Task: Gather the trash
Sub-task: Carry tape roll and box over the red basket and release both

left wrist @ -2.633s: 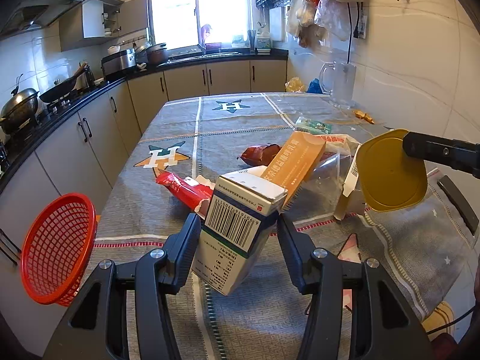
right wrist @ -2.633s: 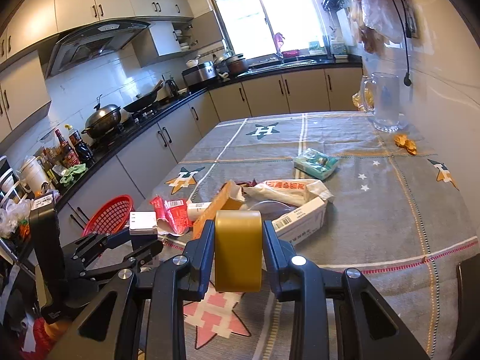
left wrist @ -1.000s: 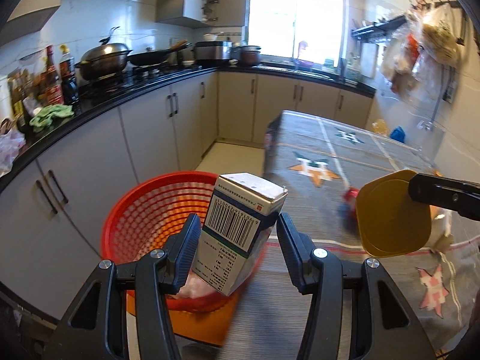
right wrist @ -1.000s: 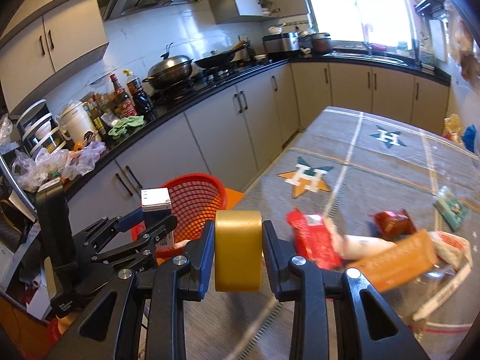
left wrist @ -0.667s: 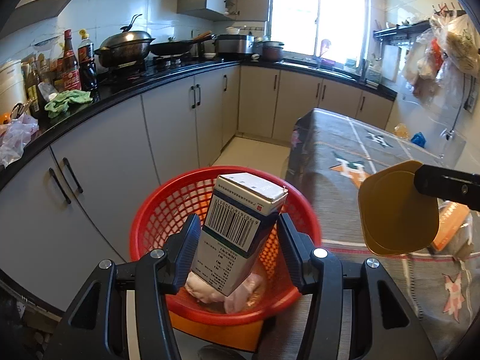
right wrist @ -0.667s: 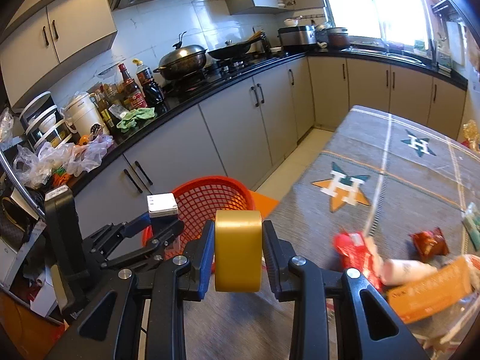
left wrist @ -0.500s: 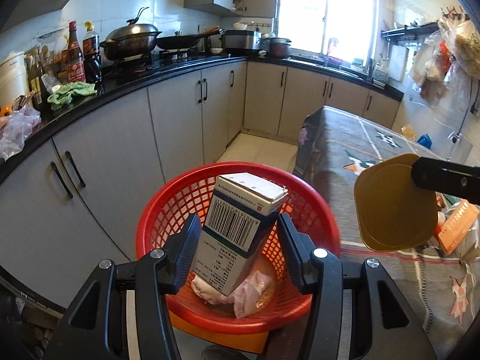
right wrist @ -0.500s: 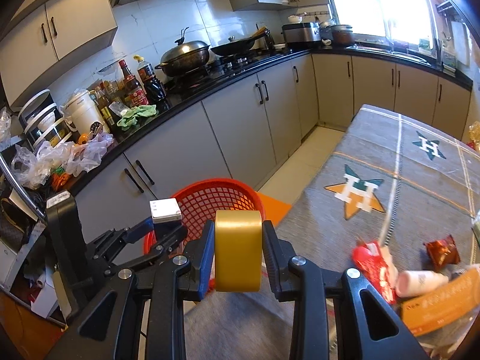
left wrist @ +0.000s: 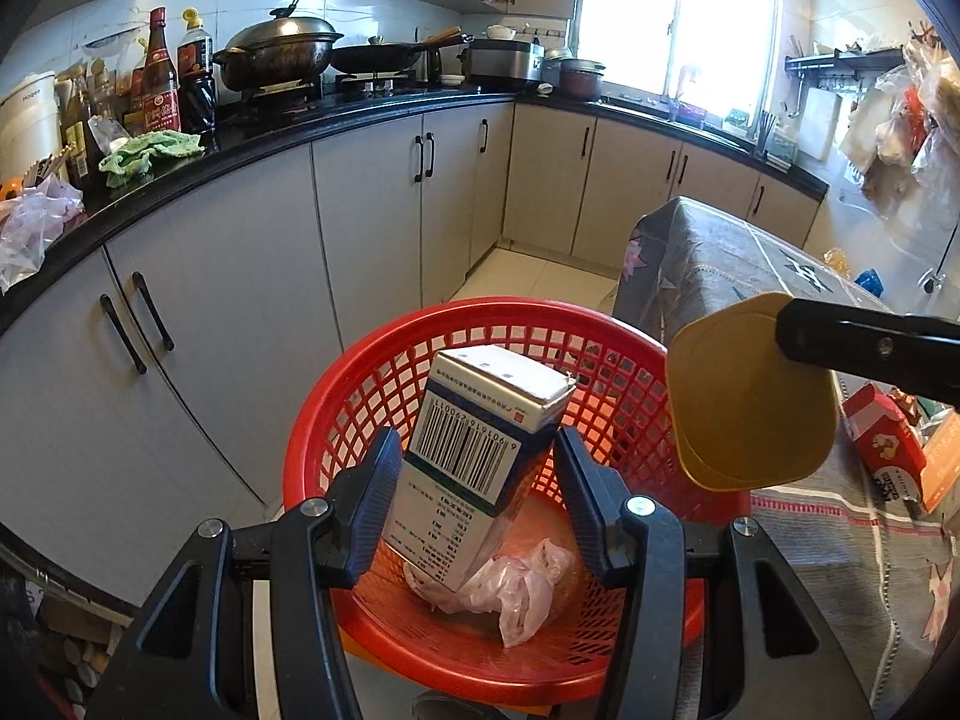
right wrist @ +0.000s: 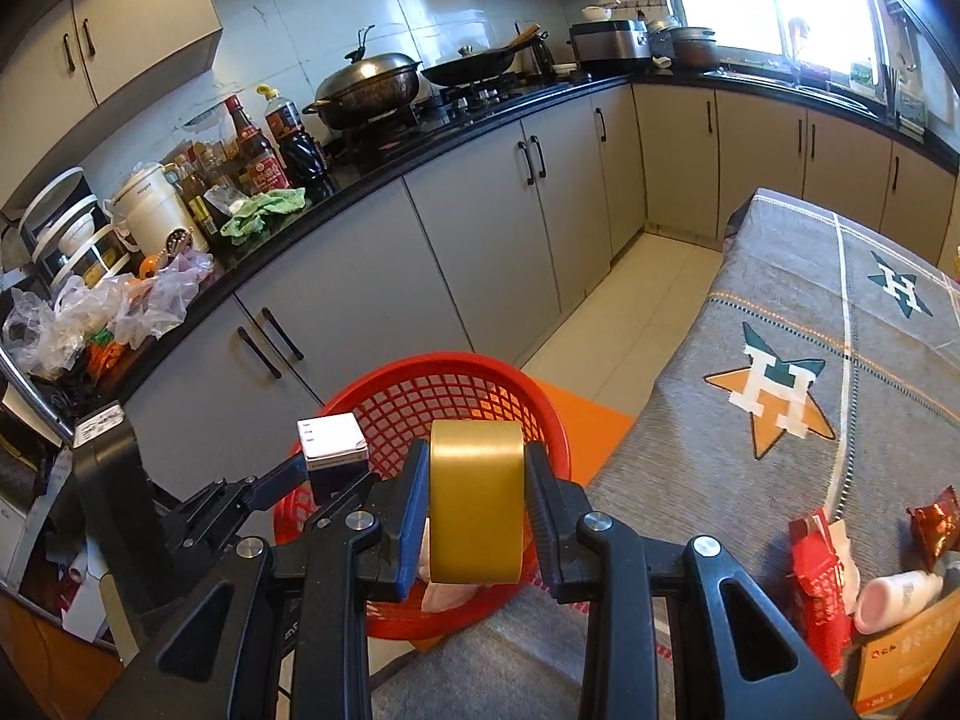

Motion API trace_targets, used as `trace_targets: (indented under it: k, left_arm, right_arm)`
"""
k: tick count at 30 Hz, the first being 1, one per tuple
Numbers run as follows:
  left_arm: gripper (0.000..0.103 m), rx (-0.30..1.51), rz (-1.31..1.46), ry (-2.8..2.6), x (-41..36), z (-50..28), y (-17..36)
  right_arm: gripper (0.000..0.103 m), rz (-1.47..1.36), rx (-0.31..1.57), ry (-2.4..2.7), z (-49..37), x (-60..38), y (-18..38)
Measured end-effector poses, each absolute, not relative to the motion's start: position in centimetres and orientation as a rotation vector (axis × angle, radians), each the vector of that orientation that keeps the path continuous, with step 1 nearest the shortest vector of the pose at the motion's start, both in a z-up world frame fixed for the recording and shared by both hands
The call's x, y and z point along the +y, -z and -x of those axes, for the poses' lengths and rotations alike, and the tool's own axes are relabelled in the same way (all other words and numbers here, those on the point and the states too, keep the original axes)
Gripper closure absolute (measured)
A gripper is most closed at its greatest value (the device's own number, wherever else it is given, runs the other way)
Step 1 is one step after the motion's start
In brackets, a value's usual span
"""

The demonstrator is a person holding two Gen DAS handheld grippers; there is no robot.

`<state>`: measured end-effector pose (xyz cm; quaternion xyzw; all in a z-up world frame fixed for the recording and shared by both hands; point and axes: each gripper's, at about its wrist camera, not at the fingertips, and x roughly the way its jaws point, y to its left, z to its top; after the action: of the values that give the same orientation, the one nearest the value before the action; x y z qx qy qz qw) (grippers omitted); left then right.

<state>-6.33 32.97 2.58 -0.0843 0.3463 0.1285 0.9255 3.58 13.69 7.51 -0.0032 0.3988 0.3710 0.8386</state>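
Observation:
My left gripper [left wrist: 477, 450] is shut on a white and blue carton [left wrist: 474, 456] with a barcode, held tilted over the red mesh basket [left wrist: 372, 396]. A crumpled pink plastic bag [left wrist: 510, 591] lies in the basket's bottom. My right gripper [right wrist: 477, 468] is shut on a gold-coloured container [right wrist: 477, 498], held just above the near rim of the same basket [right wrist: 444, 372]. In the left wrist view the gold container [left wrist: 750, 396] hangs at the basket's right side, clamped by the right gripper's black finger [left wrist: 864, 348]. The left gripper [right wrist: 324, 474] with its carton [right wrist: 332, 441] shows at the left in the right wrist view.
The basket sits on an orange stool [right wrist: 591, 420] beside the table with a grey star-patterned cloth [right wrist: 780, 372]. More trash lies on the cloth: a red packet [right wrist: 819, 564], a brown wrapper [right wrist: 933, 519], a small white bottle [right wrist: 897, 591], an orange box [right wrist: 906, 660]. Grey kitchen cabinets [left wrist: 240, 276] stand behind.
Both grippers have swung left from the table to the red basket and come lower over it. The basket now fills the middle of both views. Both grips are unchanged.

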Motion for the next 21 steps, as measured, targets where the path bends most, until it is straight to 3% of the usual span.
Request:
trace_targets:
  k: [11, 21]
  left_arm:
    - [0.051, 0.715, 0.165, -0.277, 33.0, 6.1, -2.1]
    - [0.043, 0.685, 0.127, -0.291, 31.4, 6.7, -3.4]
  right_arm:
    - [0.066, 0.002, 0.858, -0.789, -3.9, 14.1, -7.4]
    - [0.034, 0.023, 0.720, -0.728, -1.0, 10.7, -10.6]
